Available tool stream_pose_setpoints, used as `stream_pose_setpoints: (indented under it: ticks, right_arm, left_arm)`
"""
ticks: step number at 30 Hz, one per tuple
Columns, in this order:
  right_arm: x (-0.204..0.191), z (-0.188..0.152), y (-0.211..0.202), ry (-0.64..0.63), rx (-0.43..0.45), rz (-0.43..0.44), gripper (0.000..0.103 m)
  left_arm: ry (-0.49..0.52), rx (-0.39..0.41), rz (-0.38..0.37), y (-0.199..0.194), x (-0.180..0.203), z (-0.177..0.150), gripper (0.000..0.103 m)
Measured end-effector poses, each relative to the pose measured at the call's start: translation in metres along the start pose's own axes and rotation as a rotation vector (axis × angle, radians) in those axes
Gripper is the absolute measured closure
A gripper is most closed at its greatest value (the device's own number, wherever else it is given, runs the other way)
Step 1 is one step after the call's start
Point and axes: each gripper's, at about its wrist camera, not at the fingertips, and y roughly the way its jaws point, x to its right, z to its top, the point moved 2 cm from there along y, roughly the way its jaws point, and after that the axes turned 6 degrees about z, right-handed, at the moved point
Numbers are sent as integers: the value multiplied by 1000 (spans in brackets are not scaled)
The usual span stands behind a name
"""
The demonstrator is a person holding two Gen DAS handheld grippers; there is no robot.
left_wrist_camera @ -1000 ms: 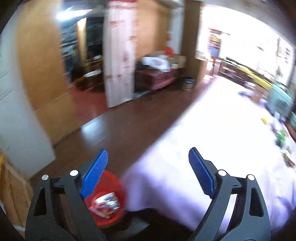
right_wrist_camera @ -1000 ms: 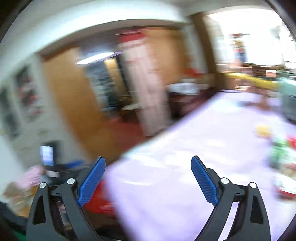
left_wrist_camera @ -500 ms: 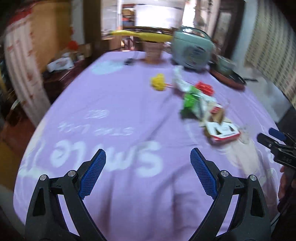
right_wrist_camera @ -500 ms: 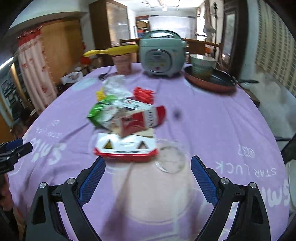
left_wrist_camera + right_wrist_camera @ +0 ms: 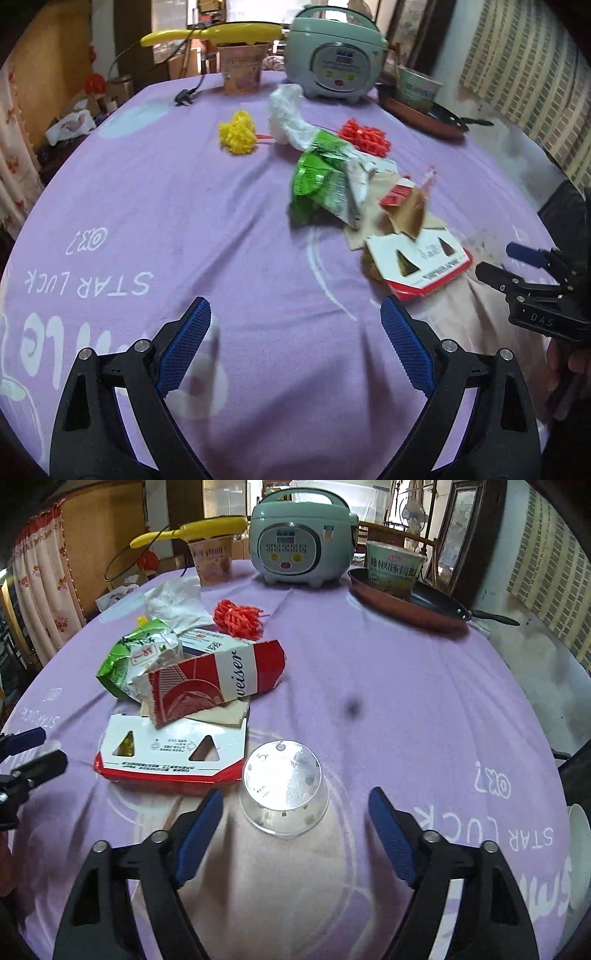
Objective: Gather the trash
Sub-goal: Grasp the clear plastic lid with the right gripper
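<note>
**Both claws now over the trash; right one closing on the cup**

A second ago both views swept floor and room; now they look down on the worktop (image 5: 155,192). The right claw (image 5: 295,823) is closing around an upturned clear cup (image 5: 283,786), pads not yet touching. The left claw (image 5: 295,343) is spread and empty. The red box (image 5: 170,753) lies at the cup's 10 o'clock, just beside it. Open cloth lies toward 3 o'clock; the pan (image 5: 406,605) sits far off at 1.

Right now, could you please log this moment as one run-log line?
left gripper: open, empty, over cloth | right gripper: closing around upturned clear cup, not touching | trash pile: untouched
</note>
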Motion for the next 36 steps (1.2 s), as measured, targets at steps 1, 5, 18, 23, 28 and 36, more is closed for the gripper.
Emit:
stream_pose_setpoints:
  ticks: [1,5,18,23,28,36]
  right_arm:
    - [0,1,4,1,-7,2,30]
    - [0,6,15,8,-13,19,43]
    - [22,2,-11,132,96,91,48]
    - [22,3,-17,132,124,119,48]
    - [26,2,-20,132,131,131,48]
    - [38,4,-21,161,138,149,48]
  left_arm:
    - [-11,-7,1,0,-3,0,13]
    - [-39,-48,-30,6,-10,0,13]
    - [-28,-7,99,3,-11,2,13]
    - [-72,-7,51,-15,-9,27,13]
    - [-60,-47,-4,0,5,63,13]
    - [0,-77,108,19,-10,55,14]
